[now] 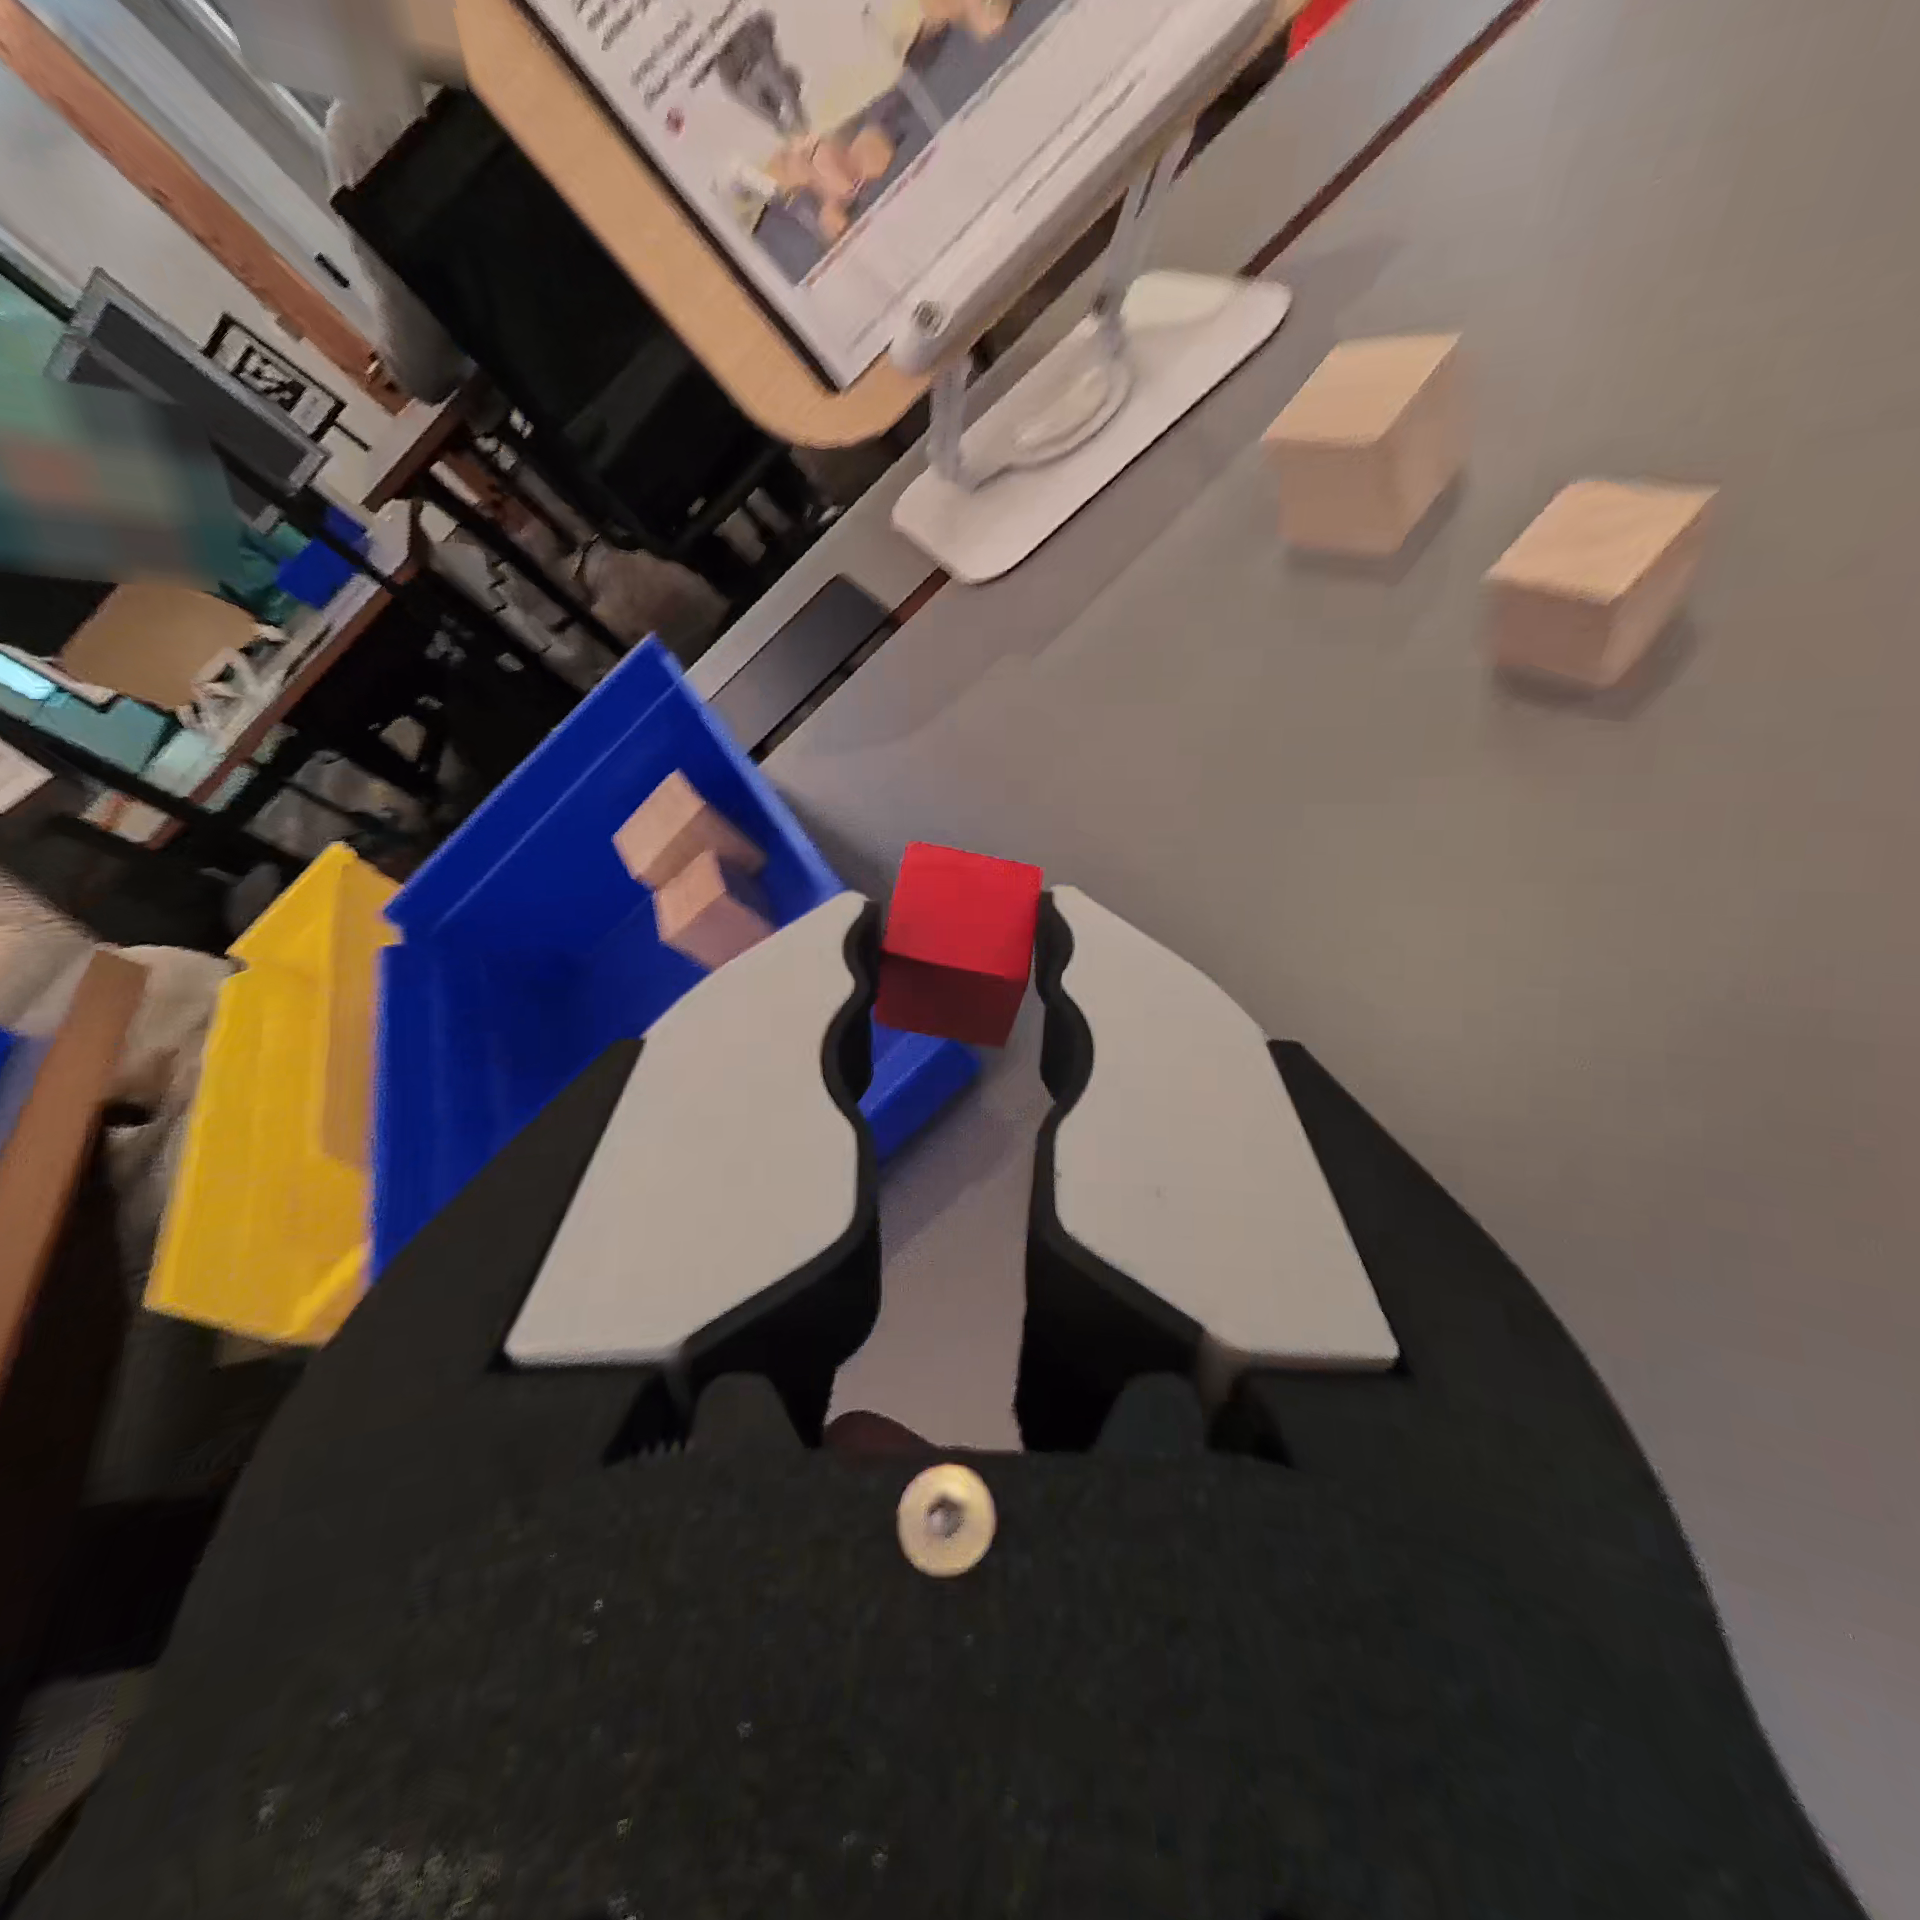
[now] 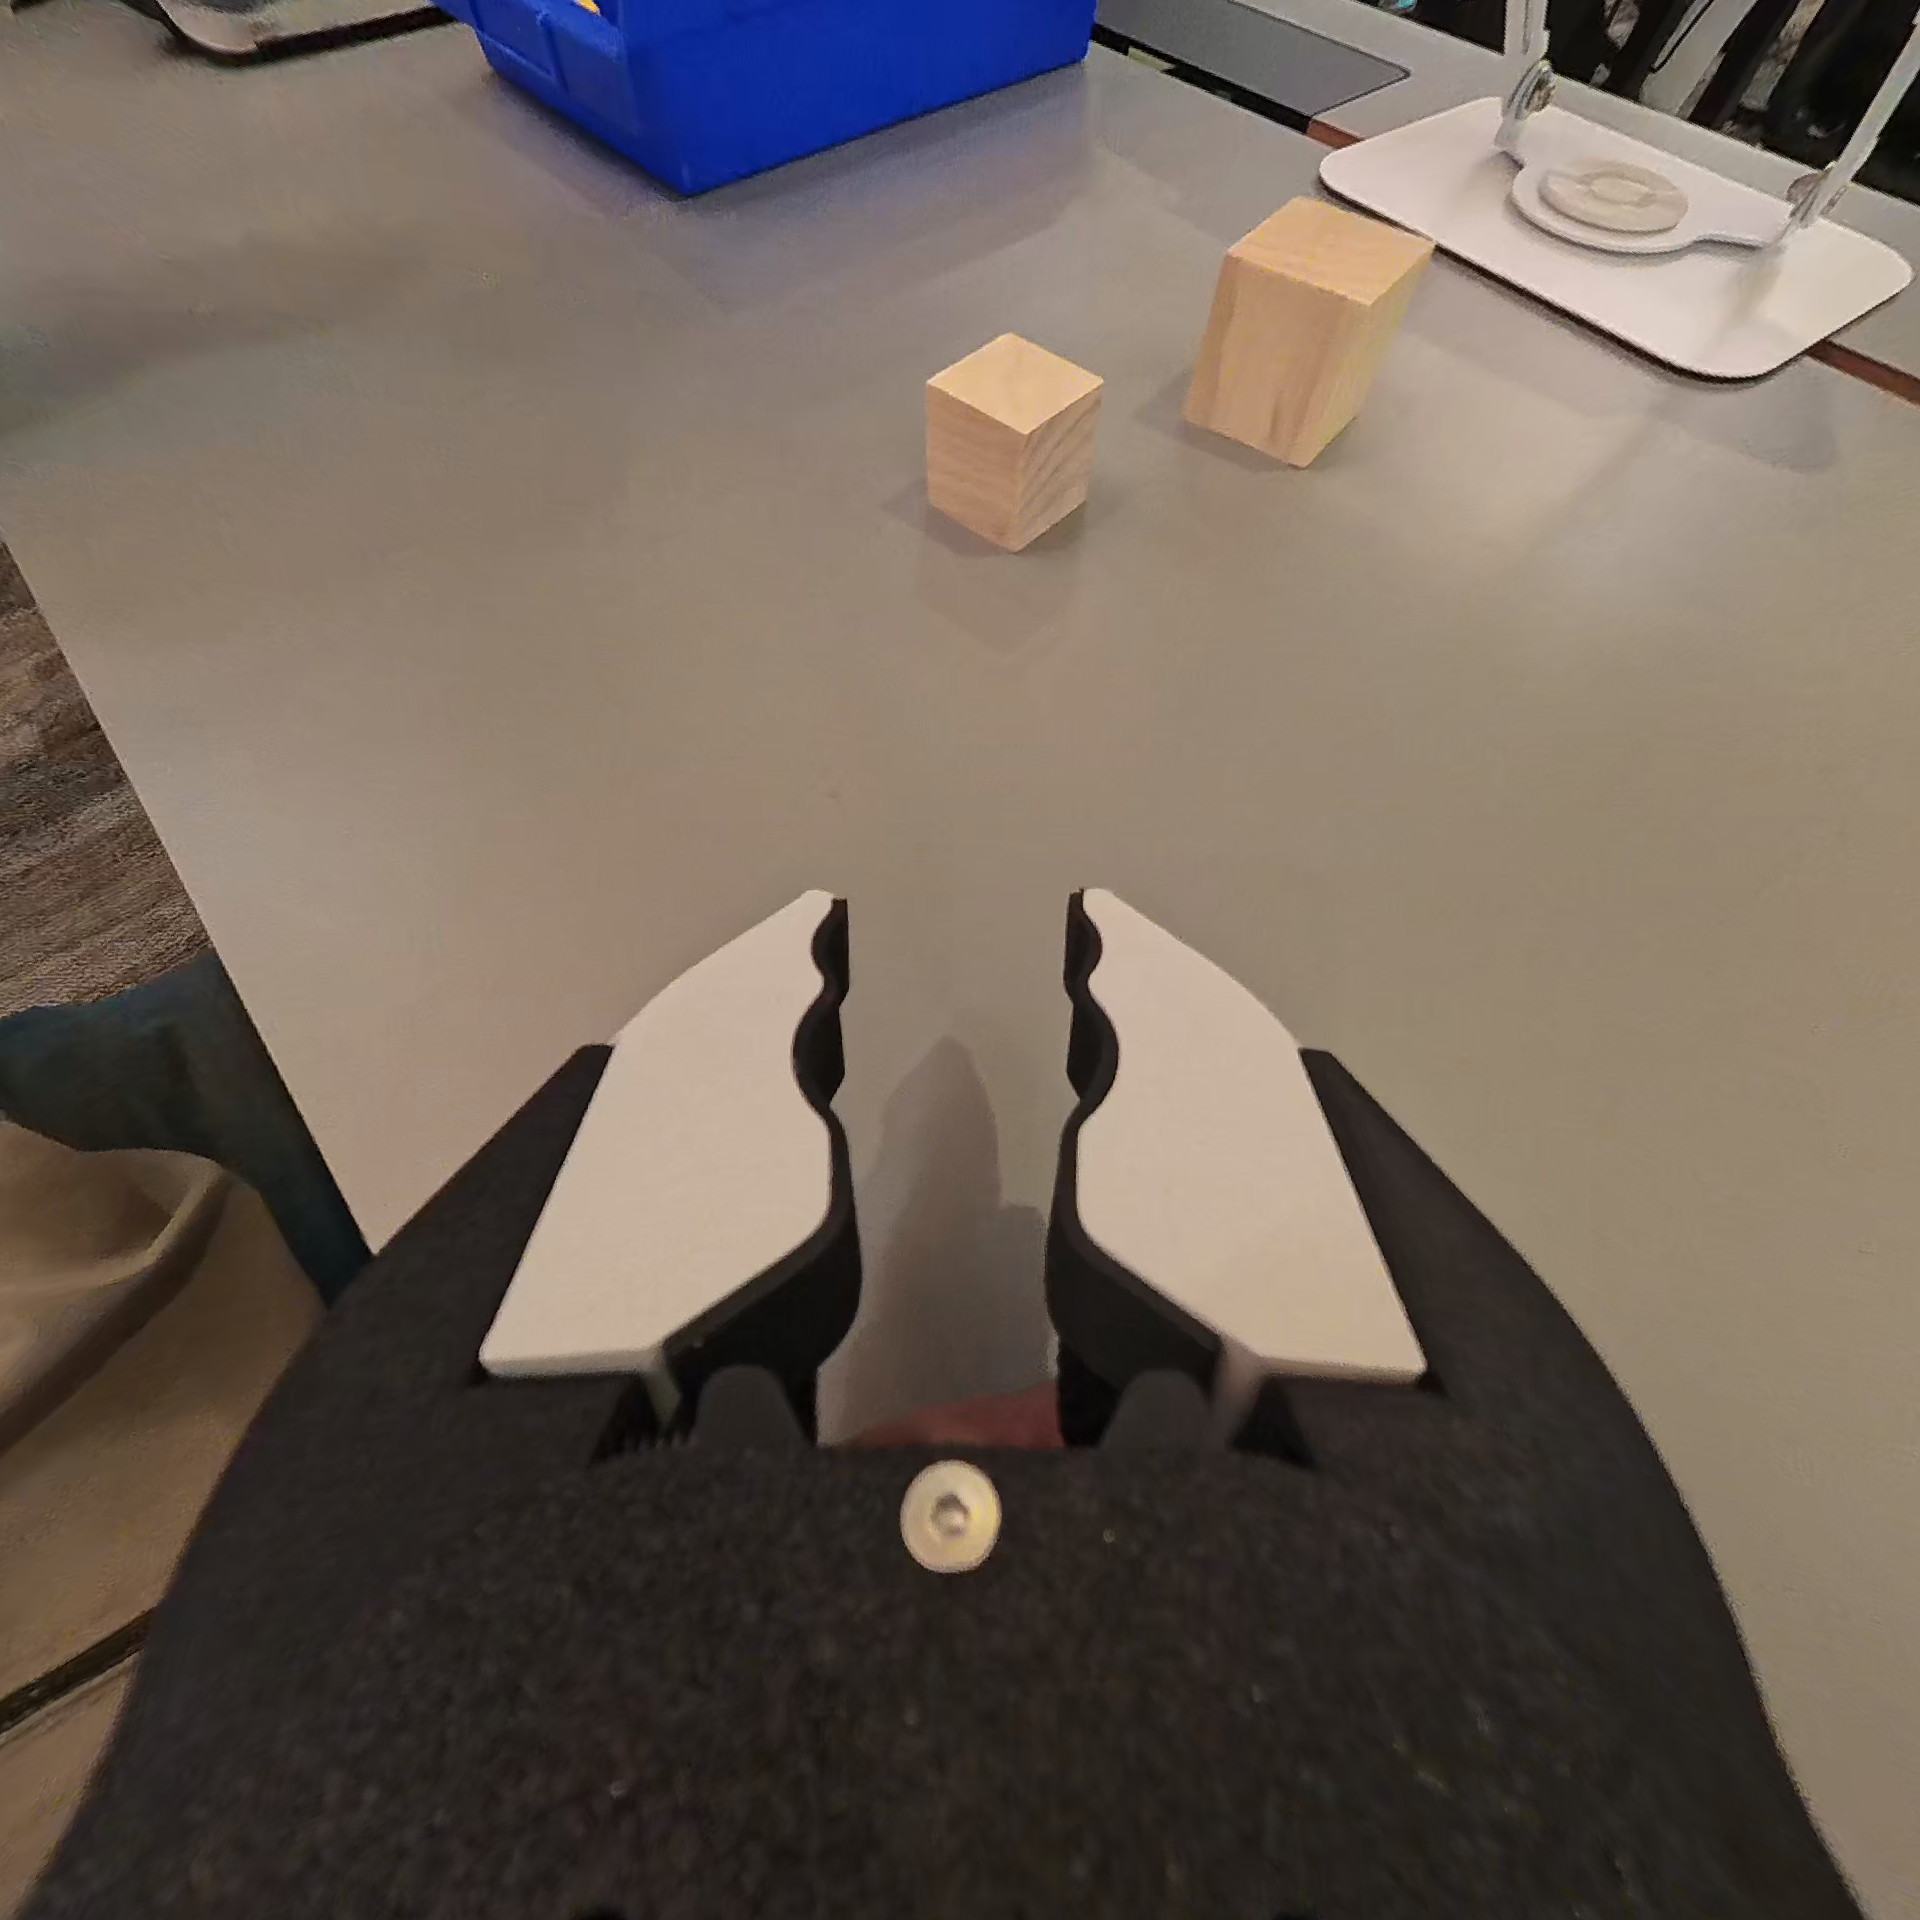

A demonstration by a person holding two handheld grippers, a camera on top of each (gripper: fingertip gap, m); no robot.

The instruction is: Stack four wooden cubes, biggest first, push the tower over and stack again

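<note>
Red cube [image 1: 958,940] clamped in left hand-held gripper [image 1: 954,925], corner-on, tilted.

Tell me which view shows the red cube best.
The left wrist view: the red cube sits between the left gripper's jaws, close and sharp, beside the blue bin. The right wrist view shows none of it, only two plain wooden cubes on the grey table.

red cube [image 1: 961,940], blue bin [image 1: 540,935], yellow bin [image 1: 275,1143]
</note>
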